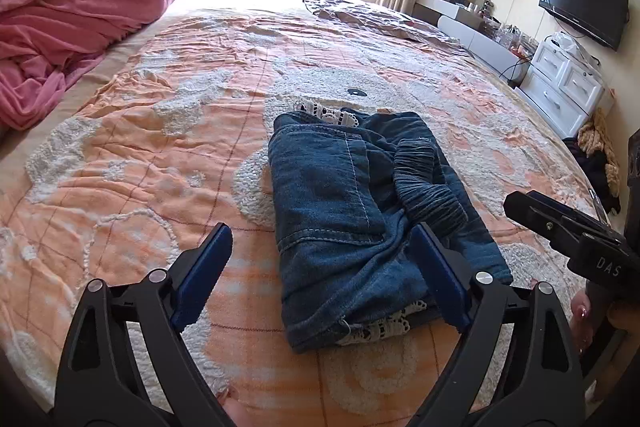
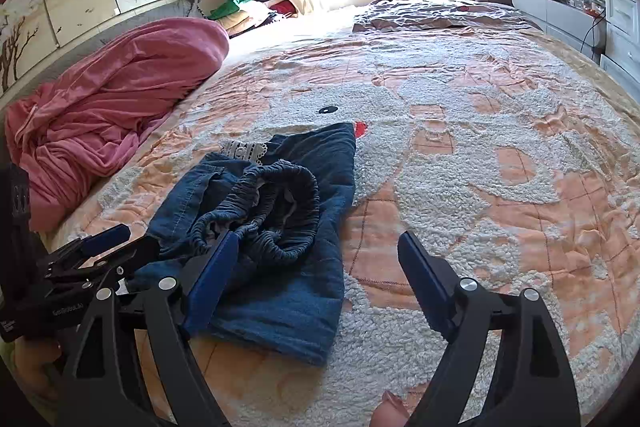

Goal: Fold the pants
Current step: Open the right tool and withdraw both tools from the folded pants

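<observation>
Blue denim pants with white lace trim lie folded into a compact bundle on the orange and white bedspread; the elastic waistband sits on top. My left gripper is open and empty, its jaws wide apart just above the near end of the bundle. The pants also show in the right wrist view, left of centre. My right gripper is open and empty, its left finger over the bundle's near edge. Each gripper appears at the edge of the other's view, the right and the left.
A rumpled pink blanket lies along the left side of the bed. A quilted grey-pink pillow sits at the far end. White drawers, a dresser and a wall TV stand to the right. Clothes pile by the window.
</observation>
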{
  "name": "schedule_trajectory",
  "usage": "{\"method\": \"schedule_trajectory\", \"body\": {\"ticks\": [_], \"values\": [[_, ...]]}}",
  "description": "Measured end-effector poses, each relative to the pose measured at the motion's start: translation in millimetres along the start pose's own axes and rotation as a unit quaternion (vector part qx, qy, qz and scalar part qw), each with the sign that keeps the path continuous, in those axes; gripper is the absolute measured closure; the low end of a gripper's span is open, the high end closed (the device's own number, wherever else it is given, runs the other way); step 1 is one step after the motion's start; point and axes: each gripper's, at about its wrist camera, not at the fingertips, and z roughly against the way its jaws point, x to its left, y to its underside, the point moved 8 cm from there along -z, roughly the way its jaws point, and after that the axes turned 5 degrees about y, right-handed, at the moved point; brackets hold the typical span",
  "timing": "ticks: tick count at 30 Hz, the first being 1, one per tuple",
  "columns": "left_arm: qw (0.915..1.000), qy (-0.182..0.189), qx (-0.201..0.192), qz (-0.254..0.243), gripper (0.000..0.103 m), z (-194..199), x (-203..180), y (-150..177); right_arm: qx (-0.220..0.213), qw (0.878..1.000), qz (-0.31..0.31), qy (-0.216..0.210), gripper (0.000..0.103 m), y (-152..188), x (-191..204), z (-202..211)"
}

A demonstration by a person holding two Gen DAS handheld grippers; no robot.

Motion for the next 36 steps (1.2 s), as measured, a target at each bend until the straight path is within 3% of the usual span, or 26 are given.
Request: {"method": "schedule_trajectory", "body": {"ticks": [5,13,36], "values": [[1.0,-0.002,-0.007,-0.001,0.01,15.1,-2.0,1.4,-0.016,1.0,0.002,-0.002,0.011,-3.3,2.5,17.8],[0.9998,-0.017,-0.01,-0.006,0.01,39.2,-1.4,10.8,-0.026,1.0,-0.001,-0.011,0.005,-2.3,7.1,44.2],[0.9993,-0.03,0.014,-0.015,0.01,75.8,-22.8,70.9,-0.025,1.0,-0.001,-0.004,0.005,50.1,-3.0,97.0]]}}
